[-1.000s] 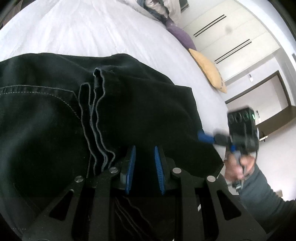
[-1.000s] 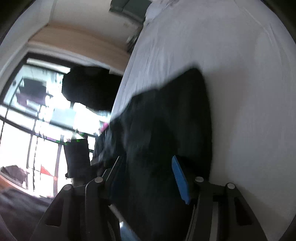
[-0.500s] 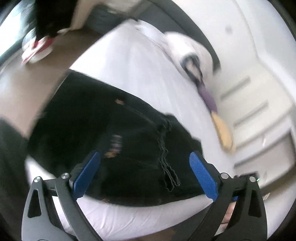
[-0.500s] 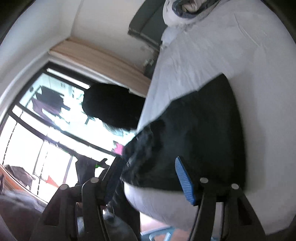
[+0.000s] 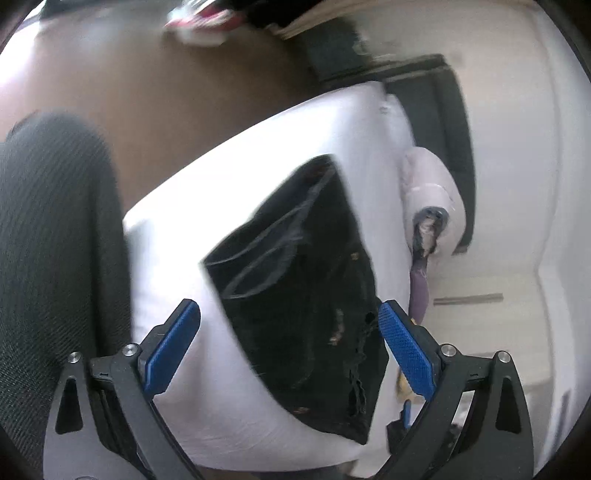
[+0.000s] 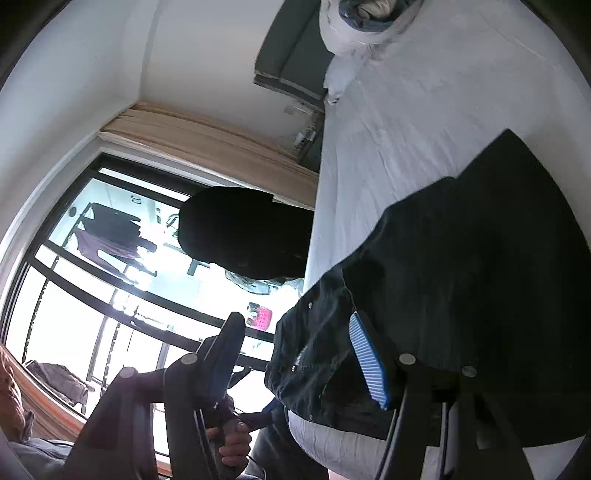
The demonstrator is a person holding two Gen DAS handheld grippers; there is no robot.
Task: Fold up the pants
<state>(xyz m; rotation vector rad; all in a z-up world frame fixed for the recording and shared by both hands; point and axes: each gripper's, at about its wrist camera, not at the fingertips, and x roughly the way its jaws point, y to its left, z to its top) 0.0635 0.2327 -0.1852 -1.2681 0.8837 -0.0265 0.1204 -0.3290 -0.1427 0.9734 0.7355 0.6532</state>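
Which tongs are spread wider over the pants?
The left tongs: blue pads flank the folded black pants on both sides. The right tongs gape less.

- White bed sheet, lightly wrinkled.
- Rolled white bedding near the dark headboard.
- Beige curtain above a large window.
- Brown floor.

Bright daylight from the blown-out window, motion-blurred left view, dark fisheye-warped edges.
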